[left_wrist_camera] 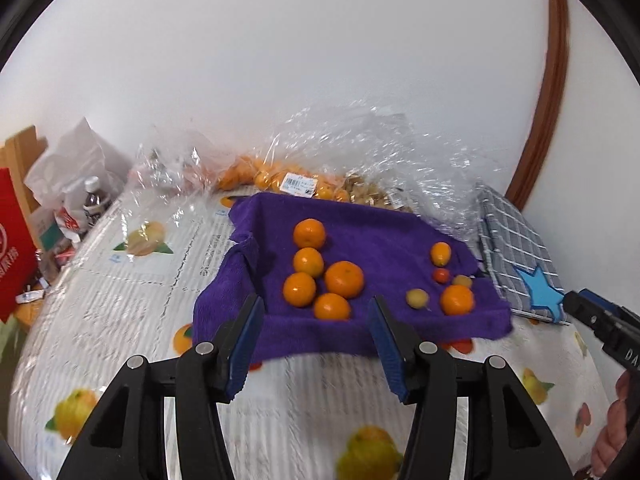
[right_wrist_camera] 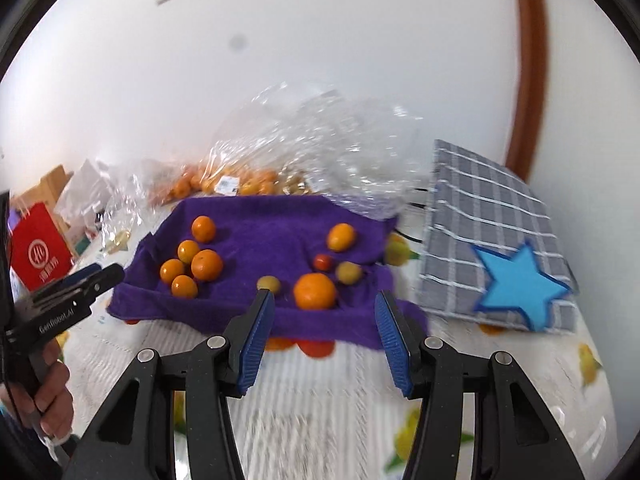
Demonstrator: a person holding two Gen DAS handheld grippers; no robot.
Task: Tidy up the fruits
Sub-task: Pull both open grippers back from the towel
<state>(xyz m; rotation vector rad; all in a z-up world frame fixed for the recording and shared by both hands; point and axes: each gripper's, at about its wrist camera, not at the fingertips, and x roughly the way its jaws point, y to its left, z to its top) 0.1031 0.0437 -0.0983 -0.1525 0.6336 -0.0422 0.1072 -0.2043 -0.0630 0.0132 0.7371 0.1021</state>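
Both tools hover agape before towel.

You have six mandarins on purple towel: five clustered, one apart. One oval kumquat. One small red fruit. Two yellowish fruits. One checked cloth. Clear bags: maybe two, view too blurred.

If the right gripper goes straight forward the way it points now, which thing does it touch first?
Most likely the near edge of the purple towel, and just beyond it the big orange, which sits between the open fingers of the right gripper. How high the gripper is above the table is unclear.
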